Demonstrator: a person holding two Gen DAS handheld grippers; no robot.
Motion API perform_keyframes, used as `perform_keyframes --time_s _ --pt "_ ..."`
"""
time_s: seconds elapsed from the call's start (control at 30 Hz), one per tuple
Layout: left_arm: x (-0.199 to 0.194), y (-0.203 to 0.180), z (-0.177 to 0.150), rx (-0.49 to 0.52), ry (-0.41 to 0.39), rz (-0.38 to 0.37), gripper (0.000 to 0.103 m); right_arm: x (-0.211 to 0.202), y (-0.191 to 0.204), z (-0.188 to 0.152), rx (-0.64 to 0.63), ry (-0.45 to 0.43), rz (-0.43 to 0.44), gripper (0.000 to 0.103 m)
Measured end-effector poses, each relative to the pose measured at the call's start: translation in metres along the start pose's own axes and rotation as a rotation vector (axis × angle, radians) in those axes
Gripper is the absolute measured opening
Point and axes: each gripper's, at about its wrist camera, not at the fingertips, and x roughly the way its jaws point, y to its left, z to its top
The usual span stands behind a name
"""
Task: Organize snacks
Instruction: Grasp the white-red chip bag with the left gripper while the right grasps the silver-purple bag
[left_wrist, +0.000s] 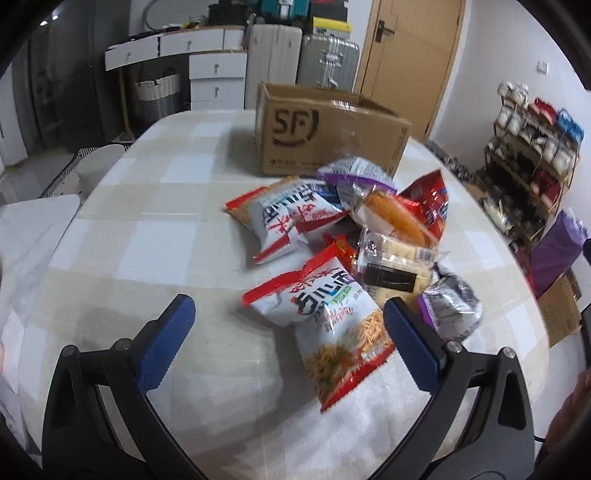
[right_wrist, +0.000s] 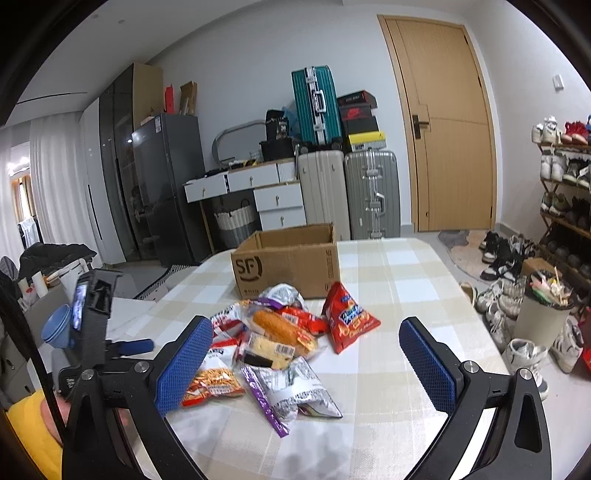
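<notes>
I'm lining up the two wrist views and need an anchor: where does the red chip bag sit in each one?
Left wrist view: the red chip bag lies at the far right of the snack pile, partly hidden behind the wrapped bread.
Right wrist view: the red chip bag lies fully visible at the pile's right edge, right of the picture's centre.
Shared landmark: the cardboard box marked SF, just beyond the pile.

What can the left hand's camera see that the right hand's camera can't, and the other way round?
Only the left wrist view shows the purple bag on the floor. Only the right wrist view shows the teal suitcase, the fridge and the left gripper seen from the side. Both show the cardboard box, the pile of snacks, the checked tablecloth, the door and the shoe rack.
</notes>
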Motion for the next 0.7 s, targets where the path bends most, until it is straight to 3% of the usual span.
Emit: perform_keyframes --time_s 0.13,0.23,0.3,0.4,0.57,0.7 --pt "0.033 -0.009 0.005 0.0 0.053 -0.014 0.098 0.013 -0.006 -0.005 0.007 0.033 0.008 0.103" --pt "0.048 -0.011 0.007 -0.012 0.108 -0.078 0.083 0.034 -0.012 -0.014 0.005 0.091 0.02 0.103" --pt "0.05 -0.014 0.004 -0.018 0.122 -0.132 0.066 0.046 -0.015 -0.018 0.007 0.134 0.043 0.103" --pt "0.049 -0.018 -0.001 -0.005 0.117 -0.162 0.058 0.064 -0.015 -0.026 0.012 0.184 0.076 0.103" --pt "0.054 -0.013 -0.004 0.011 0.113 -0.22 0.051 0.078 -0.011 -0.034 0.009 0.224 0.105 0.103" --pt "0.049 -0.016 -0.007 0.053 0.092 -0.204 0.05 0.087 -0.006 -0.038 -0.005 0.256 0.133 0.103"
